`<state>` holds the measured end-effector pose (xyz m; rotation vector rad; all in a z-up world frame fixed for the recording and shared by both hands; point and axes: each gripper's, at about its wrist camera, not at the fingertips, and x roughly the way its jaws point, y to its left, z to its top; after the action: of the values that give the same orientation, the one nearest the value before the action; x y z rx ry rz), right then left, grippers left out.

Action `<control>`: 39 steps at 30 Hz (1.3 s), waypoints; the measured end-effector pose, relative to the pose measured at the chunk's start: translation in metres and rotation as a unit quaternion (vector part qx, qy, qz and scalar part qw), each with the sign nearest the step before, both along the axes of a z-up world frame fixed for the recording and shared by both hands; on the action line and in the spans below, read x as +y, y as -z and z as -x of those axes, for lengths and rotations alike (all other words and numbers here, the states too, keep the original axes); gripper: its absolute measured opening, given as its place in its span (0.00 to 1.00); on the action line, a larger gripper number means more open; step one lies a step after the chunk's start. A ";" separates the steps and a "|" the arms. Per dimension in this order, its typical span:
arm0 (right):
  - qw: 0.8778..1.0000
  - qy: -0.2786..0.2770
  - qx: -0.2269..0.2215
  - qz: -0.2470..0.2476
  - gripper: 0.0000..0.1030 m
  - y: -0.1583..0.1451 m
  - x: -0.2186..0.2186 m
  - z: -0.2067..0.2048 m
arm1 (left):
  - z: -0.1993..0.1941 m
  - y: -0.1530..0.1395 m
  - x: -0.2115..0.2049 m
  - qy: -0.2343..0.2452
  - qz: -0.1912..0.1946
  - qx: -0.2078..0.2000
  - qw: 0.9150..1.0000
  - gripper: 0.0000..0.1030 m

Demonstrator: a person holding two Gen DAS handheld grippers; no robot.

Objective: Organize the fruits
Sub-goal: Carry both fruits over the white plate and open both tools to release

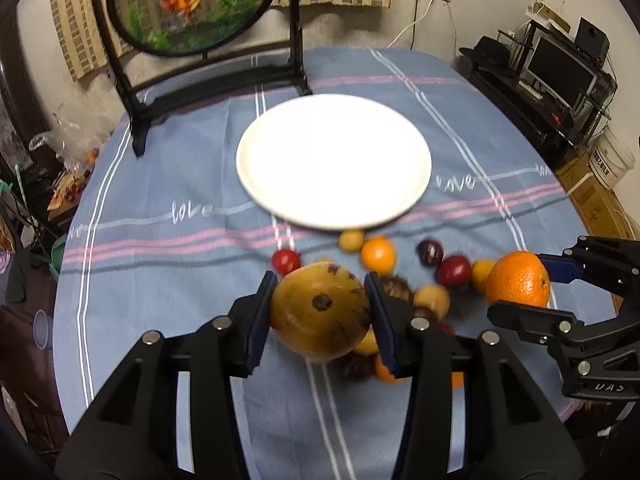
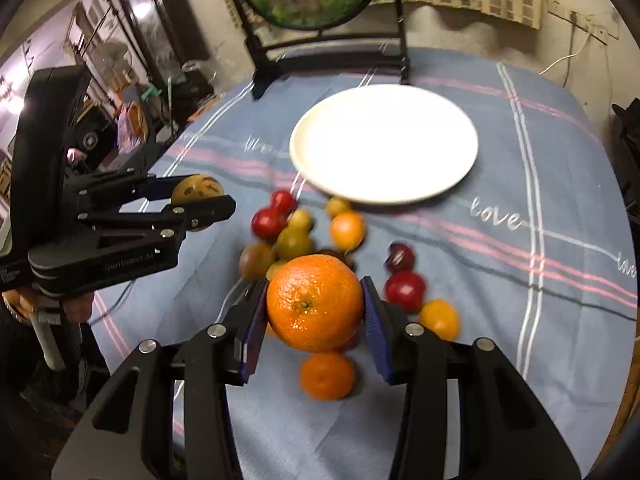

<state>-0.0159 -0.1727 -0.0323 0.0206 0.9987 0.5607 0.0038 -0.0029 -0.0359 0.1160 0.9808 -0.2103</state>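
Observation:
My left gripper [image 1: 320, 304] is shut on a large brown-yellow spotted fruit [image 1: 320, 312] and holds it above the fruit pile; it also shows in the right wrist view [image 2: 198, 196]. My right gripper [image 2: 316, 304] is shut on a big orange [image 2: 315, 303], also lifted; the same orange shows in the left wrist view [image 1: 519, 279]. An empty white plate [image 1: 334, 212] lies beyond, also in the right wrist view [image 2: 384, 196]. Several small fruits lie loose between plate and grippers: red ones [image 2: 405, 290], a small orange [image 2: 347, 230], a tangerine [image 2: 328, 376].
The round table has a blue striped cloth [image 1: 160, 248]. A black stand with a round fish picture [image 1: 192, 4] stands at the far side behind the plate. Shelves with a monitor [image 1: 560, 68] are off to the right, clutter to the left.

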 end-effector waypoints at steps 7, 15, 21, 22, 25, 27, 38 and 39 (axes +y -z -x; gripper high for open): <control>1.000 0.017 -0.023 -0.001 0.44 -0.022 -0.021 -0.028 | -0.028 -0.010 -0.016 0.000 -0.008 -0.009 1.000 0.44; 0.999 0.020 -0.033 0.004 0.44 -0.031 -0.026 -0.057 | -0.057 -0.007 -0.023 -0.006 -0.013 -0.005 1.000 0.44; 0.999 0.016 -0.039 0.009 0.44 -0.030 -0.020 -0.078 | -0.075 -0.007 -0.028 -0.011 -0.018 -0.008 1.000 0.44; 0.999 0.014 -0.039 0.010 0.44 -0.029 -0.018 -0.083 | -0.078 -0.006 -0.028 -0.013 -0.019 -0.008 1.000 0.44; 0.999 0.011 -0.039 0.015 0.44 -0.026 -0.012 -0.095 | -0.090 0.000 -0.027 -0.019 -0.020 -0.005 1.000 0.45; 0.999 0.010 -0.038 0.017 0.44 -0.022 -0.009 -0.105 | -0.097 0.005 -0.028 -0.023 -0.021 0.000 1.000 0.45; 0.998 0.020 -0.002 0.066 0.44 0.028 0.015 -0.178 | -0.158 0.053 -0.029 -0.043 -0.046 0.036 0.997 0.46; 0.997 0.018 0.006 0.068 0.44 0.033 0.017 -0.184 | -0.164 0.059 -0.028 -0.045 -0.049 0.044 0.997 0.46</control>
<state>0.1677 -0.1558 -0.0657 -0.0794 1.0453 0.4598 0.1674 -0.0313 -0.0944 0.1530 1.0814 -0.0840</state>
